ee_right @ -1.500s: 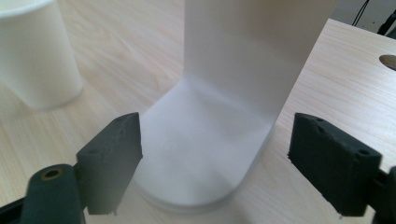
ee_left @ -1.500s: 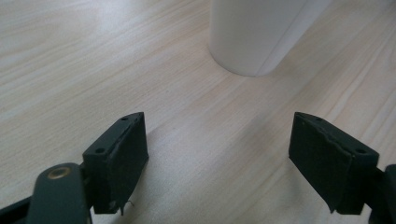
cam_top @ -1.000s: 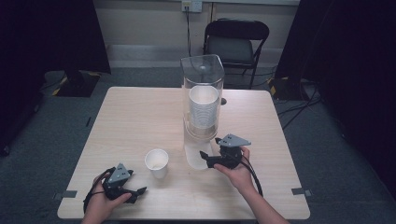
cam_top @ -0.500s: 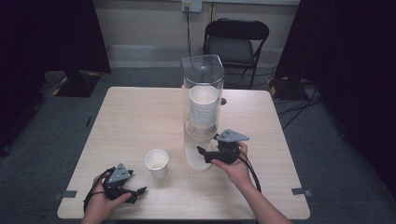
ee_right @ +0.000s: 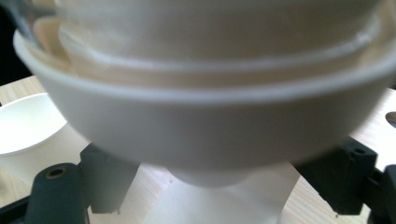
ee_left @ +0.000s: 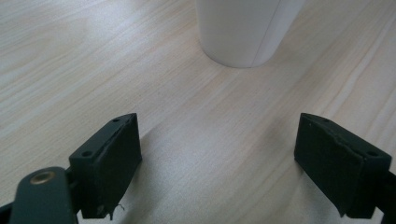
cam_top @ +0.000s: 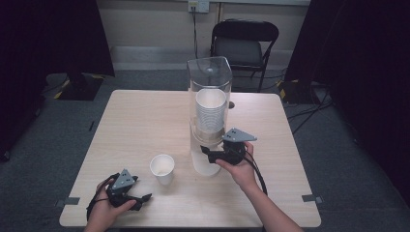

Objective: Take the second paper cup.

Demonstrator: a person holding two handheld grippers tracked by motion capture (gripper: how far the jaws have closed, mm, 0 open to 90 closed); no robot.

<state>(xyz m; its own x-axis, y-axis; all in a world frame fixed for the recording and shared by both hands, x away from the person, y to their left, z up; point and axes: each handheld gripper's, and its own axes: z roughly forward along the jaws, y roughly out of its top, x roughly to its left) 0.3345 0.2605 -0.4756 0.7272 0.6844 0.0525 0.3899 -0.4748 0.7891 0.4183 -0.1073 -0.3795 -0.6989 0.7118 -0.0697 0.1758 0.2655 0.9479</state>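
A clear tube dispenser [cam_top: 210,72] stands mid-table with a stack of white paper cups [cam_top: 211,113] inside, on a white base [cam_top: 205,166]. My right gripper [cam_top: 207,153] is level at the dispenser's lower end, pointing left. In the right gripper view the lowest cup [ee_right: 205,126] hangs blurred and very close. Its narrow bottom sits between my jaws [ee_right: 219,182], a gap shows on each side, and the jaw tips are hidden behind it. One loose white cup [cam_top: 162,168] stands upright left of the base. My left gripper [cam_top: 141,200] rests open on the table, facing that cup [ee_left: 240,32].
The wooden table [cam_top: 135,125] has bare room on its left and far side. A black chair [cam_top: 244,46] stands behind it against the wall. Cables trail from both grippers toward the front edge.
My right gripper has risen and shifted left, from beside the white base up to the dispenser's lower end. The left gripper and the loose cup have not moved.
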